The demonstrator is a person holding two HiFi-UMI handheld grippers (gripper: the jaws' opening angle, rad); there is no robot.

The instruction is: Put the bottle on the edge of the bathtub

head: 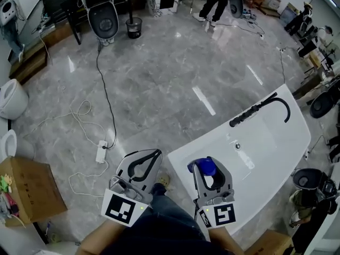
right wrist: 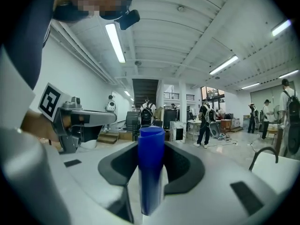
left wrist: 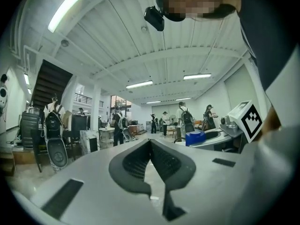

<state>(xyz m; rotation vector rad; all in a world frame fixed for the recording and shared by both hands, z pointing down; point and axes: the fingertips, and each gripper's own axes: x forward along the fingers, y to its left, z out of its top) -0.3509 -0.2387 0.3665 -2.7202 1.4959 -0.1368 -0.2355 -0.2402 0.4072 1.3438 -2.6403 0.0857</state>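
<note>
A blue bottle stands upright between the jaws of my right gripper, which is shut on it. In the right gripper view the bottle fills the gap between the dark pads. This gripper hovers over the near left rim of the white bathtub, whose black faucet lies across its far side. My left gripper hangs over the floor left of the tub, shut and with nothing in it; its jaws meet at the tips. The left gripper view shows the bottle from the side.
A cardboard box sits at the left edge. A white power strip and loose cables lie on the grey floor. A toilet, a black bin and a person are farther off. A shoe shows between the grippers.
</note>
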